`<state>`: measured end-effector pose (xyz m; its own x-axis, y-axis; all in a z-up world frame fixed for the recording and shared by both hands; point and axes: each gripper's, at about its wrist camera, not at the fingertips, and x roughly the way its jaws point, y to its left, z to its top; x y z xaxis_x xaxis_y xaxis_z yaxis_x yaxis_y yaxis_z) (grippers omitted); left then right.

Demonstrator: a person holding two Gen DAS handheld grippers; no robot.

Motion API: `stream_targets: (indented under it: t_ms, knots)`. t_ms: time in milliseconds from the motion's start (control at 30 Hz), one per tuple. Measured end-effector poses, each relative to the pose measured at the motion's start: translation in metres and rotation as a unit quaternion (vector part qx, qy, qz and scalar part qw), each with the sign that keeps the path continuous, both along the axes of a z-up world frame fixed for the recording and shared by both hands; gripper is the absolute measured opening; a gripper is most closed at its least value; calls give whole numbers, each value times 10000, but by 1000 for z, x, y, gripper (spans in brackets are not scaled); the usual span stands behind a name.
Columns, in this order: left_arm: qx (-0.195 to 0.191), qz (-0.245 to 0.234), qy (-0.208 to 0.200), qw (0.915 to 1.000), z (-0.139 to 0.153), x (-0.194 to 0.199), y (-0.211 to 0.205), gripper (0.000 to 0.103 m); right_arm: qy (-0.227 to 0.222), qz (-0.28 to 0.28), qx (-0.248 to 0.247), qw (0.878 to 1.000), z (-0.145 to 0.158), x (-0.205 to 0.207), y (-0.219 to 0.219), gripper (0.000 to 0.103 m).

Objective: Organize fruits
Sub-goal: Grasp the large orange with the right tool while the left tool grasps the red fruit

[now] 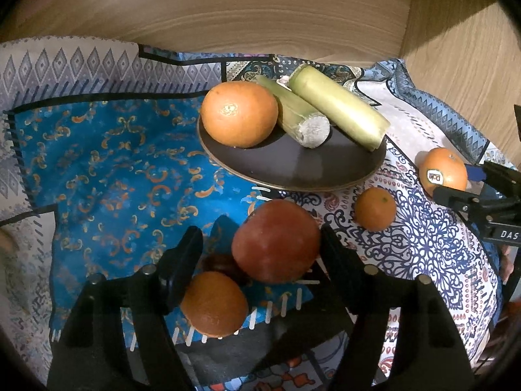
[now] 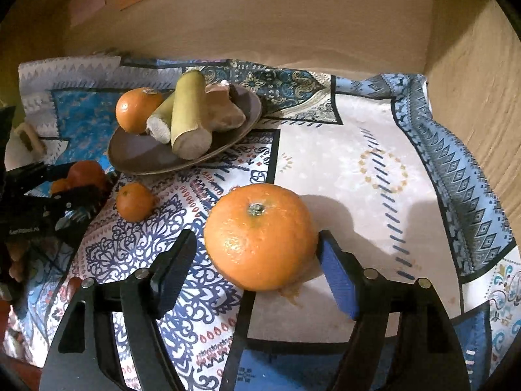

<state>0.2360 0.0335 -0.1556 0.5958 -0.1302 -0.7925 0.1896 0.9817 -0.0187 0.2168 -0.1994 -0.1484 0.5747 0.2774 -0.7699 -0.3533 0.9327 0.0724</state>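
A dark plate (image 1: 325,169) (image 2: 140,159) holds an orange (image 1: 239,114) (image 2: 136,109) and two sugarcane pieces (image 1: 338,107) (image 2: 189,117). My left gripper (image 1: 260,244) is open around a red apple (image 1: 276,241); its right finger touches the apple, the left stands apart. A smaller orange (image 1: 213,304) lies just below it. My right gripper (image 2: 257,257) is open around a large orange (image 2: 260,236) (image 1: 443,171) on the cloth, right pad close against it. A small mandarin (image 1: 374,208) (image 2: 135,202) lies between the grippers.
A patterned cloth (image 1: 107,169) (image 2: 358,169) covers the table. Wooden walls (image 1: 260,9) (image 2: 472,81) close the back and right side. A brown ginger-like lump (image 2: 224,110) sits on the plate's far side. A dark small fruit (image 1: 221,264) lies by the apple.
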Motion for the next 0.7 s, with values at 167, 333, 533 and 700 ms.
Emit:
stream_targets:
  t_ms: [167,333,533,700]
  knots:
    - [-122,-137,-15,9998,5,-3,-2,51,35,-26,181,9998,0,-1,-6,64]
    - [-8,-100,-44,9999,6,-5,-6,51,-43,63,273,9996,6,-3,-3,64]
    - [-121,10,-149,9998,18,-6,-1,50,-307,159,283,9990,24,2,1,64]
    - [-153,23,-371,9992,36,-3,-3,50,-522,233,297,9979,39,13,7,64]
